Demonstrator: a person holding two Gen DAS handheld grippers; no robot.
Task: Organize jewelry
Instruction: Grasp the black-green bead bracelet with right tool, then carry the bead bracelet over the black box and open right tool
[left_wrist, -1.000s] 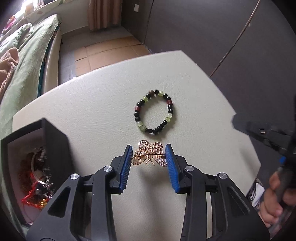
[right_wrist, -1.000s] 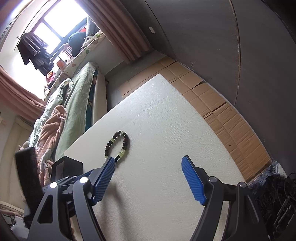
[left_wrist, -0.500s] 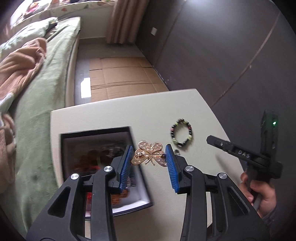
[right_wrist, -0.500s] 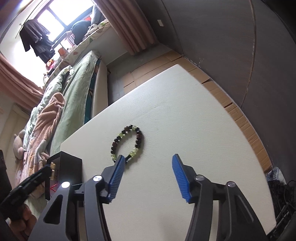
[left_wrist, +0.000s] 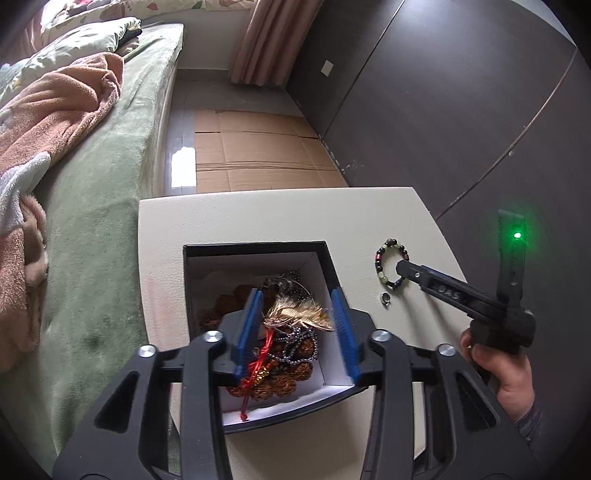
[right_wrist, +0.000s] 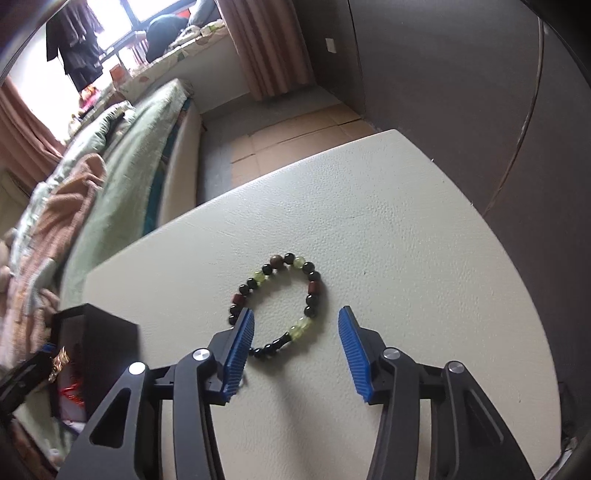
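Note:
A gold butterfly brooch (left_wrist: 295, 314) hangs tilted between the blue pads of my left gripper (left_wrist: 296, 295), right over the open black jewelry box (left_wrist: 255, 247). The jaws are opening and the brooch looks loose, no longer pinched. The box holds a tangle of chains, brown beads and red cord. A beaded bracelet (right_wrist: 314, 286) of black, green and red beads lies flat on the white table (right_wrist: 406, 240). My right gripper (right_wrist: 297, 312) hovers low over its near side, jaws closing, with the bracelet's near arc between them and the pads (right_wrist: 240, 343) clear of the beads.
A small metal ring (left_wrist: 385, 298) lies on the table between box and bracelet (left_wrist: 378, 258). A green-covered bed (left_wrist: 92, 184) with a pink blanket runs along the table's left side. A dark wall stands to the right. A person's hand (left_wrist: 509, 373) holds the right gripper.
My left gripper carried the brooch from the table to above the box, then its jaws spread and the brooch tipped over. My right gripper moved in over the bracelet while narrowing.

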